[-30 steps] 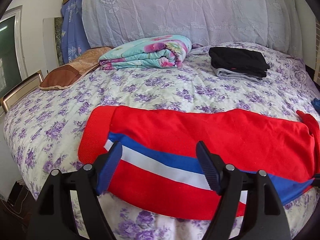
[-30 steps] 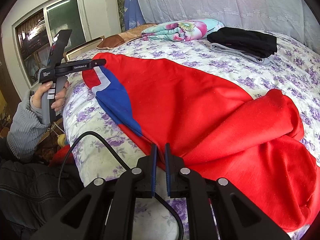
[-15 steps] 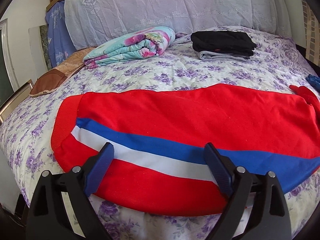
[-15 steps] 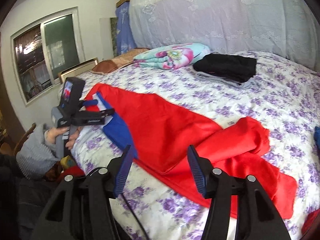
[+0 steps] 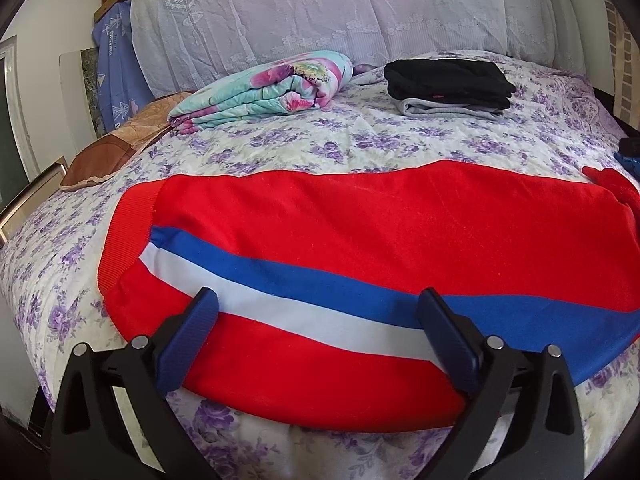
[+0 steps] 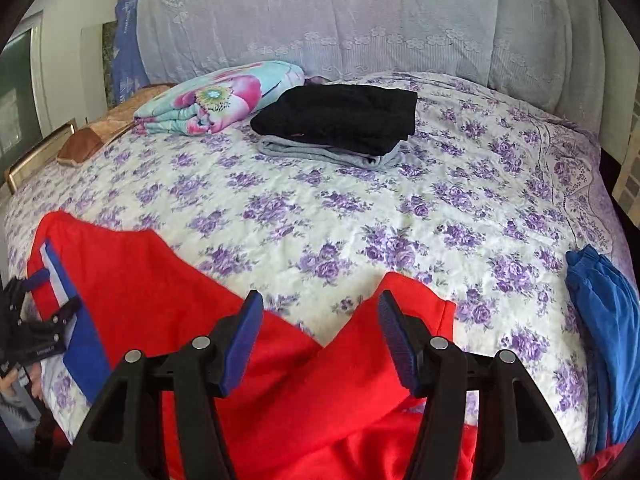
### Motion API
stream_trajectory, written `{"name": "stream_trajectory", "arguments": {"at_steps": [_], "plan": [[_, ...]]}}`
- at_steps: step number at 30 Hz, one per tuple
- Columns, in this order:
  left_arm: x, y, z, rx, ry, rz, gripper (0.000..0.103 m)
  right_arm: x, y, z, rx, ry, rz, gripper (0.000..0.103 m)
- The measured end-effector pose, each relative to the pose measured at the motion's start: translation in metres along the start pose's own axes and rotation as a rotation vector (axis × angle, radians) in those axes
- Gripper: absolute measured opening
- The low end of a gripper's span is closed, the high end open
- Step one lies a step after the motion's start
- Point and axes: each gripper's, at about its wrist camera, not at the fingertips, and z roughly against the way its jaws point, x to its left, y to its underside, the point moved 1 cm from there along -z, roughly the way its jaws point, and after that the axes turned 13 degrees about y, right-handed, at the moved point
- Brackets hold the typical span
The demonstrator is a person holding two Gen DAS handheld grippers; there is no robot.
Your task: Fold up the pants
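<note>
Red pants (image 5: 360, 216) with a blue and white side stripe lie spread along the near edge of the bed, ribbed cuff at the left. My left gripper (image 5: 316, 296) hovers just over the striped leg, its jaws opening wide; the cloth lies under them and no pad presses it. In the right wrist view the pants (image 6: 160, 300) bunch into a folded peak at the near edge. My right gripper (image 6: 320, 300) is open above that peak and holds nothing. The left gripper (image 6: 52, 292) shows at the far left by the cuff.
On the purple-flowered bedspread (image 6: 360, 208) a folded floral quilt (image 5: 264, 88) and a black-and-grey stack of folded clothes (image 5: 448, 80) sit at the back. A brown pillow (image 5: 108, 152) lies at the left, and a blue garment (image 6: 608, 328) at the right edge.
The right gripper let go of the pants' near edge, opened, and swung up and rightward. The left gripper's jaws spread wider and it sank a little toward the striped leg.
</note>
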Motion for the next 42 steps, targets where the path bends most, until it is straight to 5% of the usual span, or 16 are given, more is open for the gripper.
{"name": "stream_trajectory", "arguments": {"at_steps": [4,13,21,31,42], "plan": [[0.001,0.001,-0.001,0.001,0.01,-0.002,0.098,-0.002,0.001,-0.01,0.028,0.029,-0.036,0.089],[0.003,0.001,-0.002,0.004,0.023,0.009,0.098,-0.009,-0.022,-0.065,0.261,0.167,-0.033,0.095],[0.003,0.002,-0.001,0.002,0.034,0.006,0.098,-0.004,-0.028,-0.087,0.336,0.198,0.023,0.093],[0.003,0.002,0.0,-0.001,0.042,0.005,0.098,-0.01,-0.007,-0.107,0.426,0.198,0.046,0.065],[0.003,0.003,0.0,-0.001,0.042,0.004,0.098,-0.045,-0.004,-0.072,0.283,0.081,-0.1,0.025]]}}
